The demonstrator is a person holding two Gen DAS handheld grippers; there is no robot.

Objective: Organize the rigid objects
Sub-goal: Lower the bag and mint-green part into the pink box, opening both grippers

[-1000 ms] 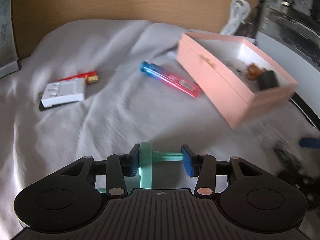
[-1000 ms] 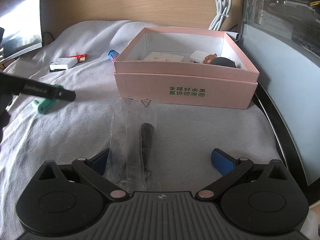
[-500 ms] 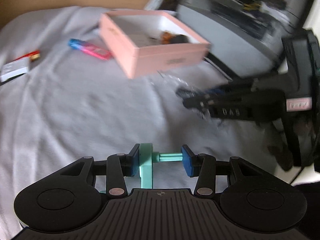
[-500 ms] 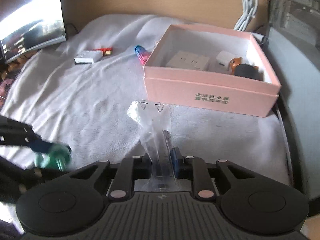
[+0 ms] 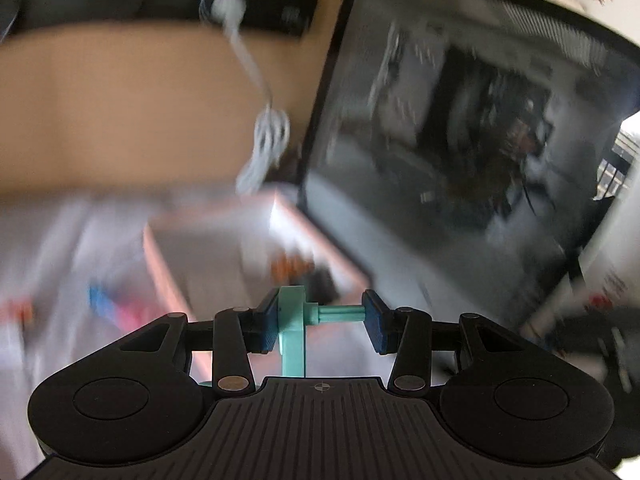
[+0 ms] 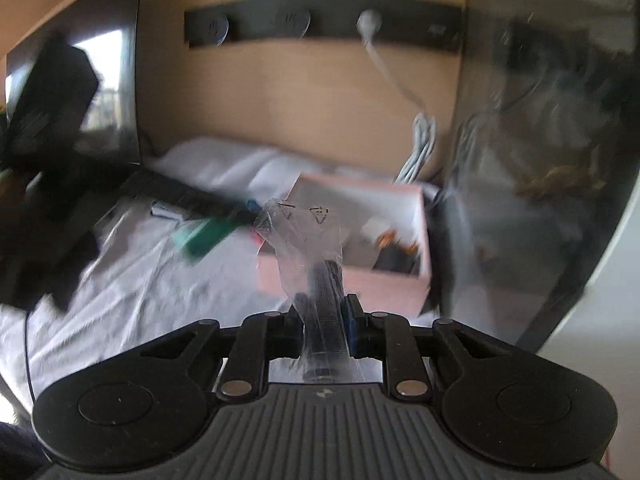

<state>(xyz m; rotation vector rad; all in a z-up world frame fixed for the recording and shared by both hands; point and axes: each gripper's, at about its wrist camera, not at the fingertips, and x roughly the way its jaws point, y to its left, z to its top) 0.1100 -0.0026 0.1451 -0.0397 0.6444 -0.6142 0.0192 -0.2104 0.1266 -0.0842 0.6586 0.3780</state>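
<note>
Nearest in the right wrist view, the right gripper [image 6: 325, 330] is clamped on a clear plastic bag [image 6: 304, 248] with a dark, ribbed stick-like thing inside it; the bag stands up out of the jaws, its crumpled top sticking up in front of the pink box [image 6: 352, 280]. In the left wrist view the left gripper [image 5: 320, 320] is pressed on a mint-green plastic piece [image 5: 294, 328] — one pad flat against its upright bar, the other against the end of its peg — so both hands are loaded. Both loads look to be off the white sheet [image 6: 152, 280] and in the air, which suggests the carrying step: two rigid items on their way to the box. Beyond the jaws the box sits open, with a small orange-brown thing and a dark one already in its right end; the blur hides what else is in there. A blue and pink pen-like item [image 5: 108, 304] lies on the sheet just left of the box, not yet collected. Furthest back are a white cable [image 6: 416, 148] hanging down the wooden wall and a dark monitor [image 5: 480, 128] to the right. The next move probably calls for bringing each gripper over the open box and low inside the walls before opening — one at a time, since the two would crowd each other over it, and the floppy bag could catch on the rim.
</note>
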